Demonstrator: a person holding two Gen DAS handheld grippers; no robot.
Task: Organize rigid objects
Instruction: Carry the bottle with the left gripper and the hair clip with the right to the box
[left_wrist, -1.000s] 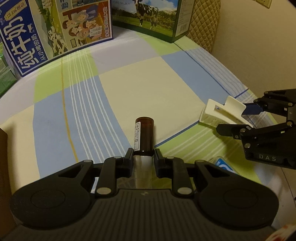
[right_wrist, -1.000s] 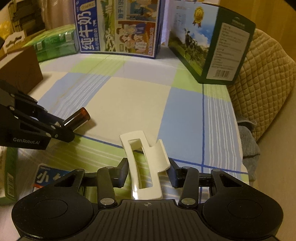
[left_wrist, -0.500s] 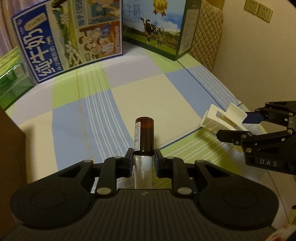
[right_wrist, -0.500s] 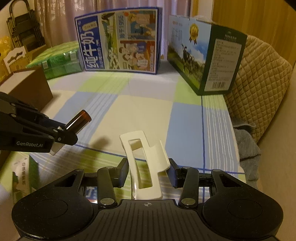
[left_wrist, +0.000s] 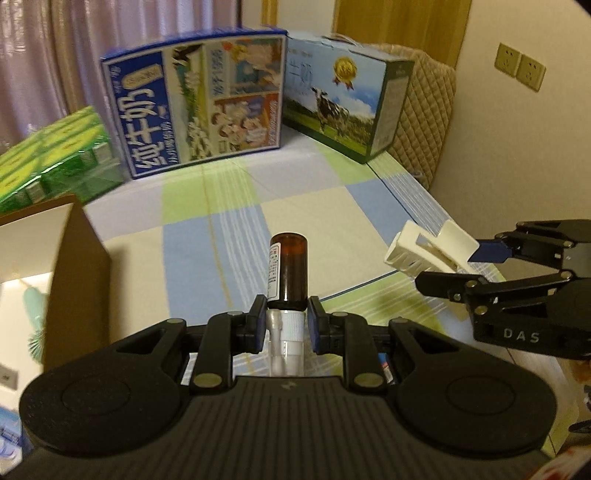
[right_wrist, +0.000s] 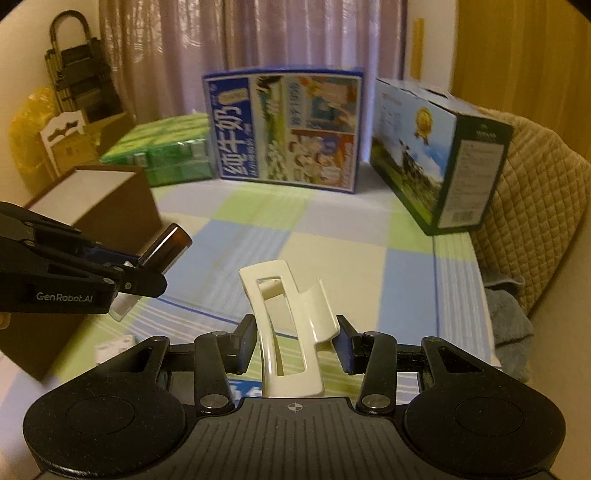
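Your left gripper (left_wrist: 287, 325) is clamped on a small amber spray bottle (left_wrist: 288, 271), the pads pinching its white neck so the brown body points forward, away from you and up off the checked bedsheet (left_wrist: 332, 218). Seen from your right wrist camera, that same bottle (right_wrist: 166, 249) sticks out of the left gripper (right_wrist: 129, 275) with its base tilted upward, just in front of the brown cardboard box (right_wrist: 99, 206). Your right gripper (right_wrist: 295, 341) is closed on a white plastic hair claw clip (right_wrist: 291, 325), held lengthwise between the fingers with its open end pointing forward; from the left wrist camera you can see the clip (left_wrist: 428, 249) projecting out of the right gripper (left_wrist: 461, 267), lifted clear of the sheet. Both held items are in the air, well apart from each other. At your left the brown cardboard box (left_wrist: 74, 258) stands open with pale inner walls. At the far end of the bed a blue milk carton case (right_wrist: 284, 129) stands upright, a green-and-blue cow-print milk case (right_wrist: 436, 155) beside it on the right and a green shrink-wrapped pack (right_wrist: 162, 151) on the left
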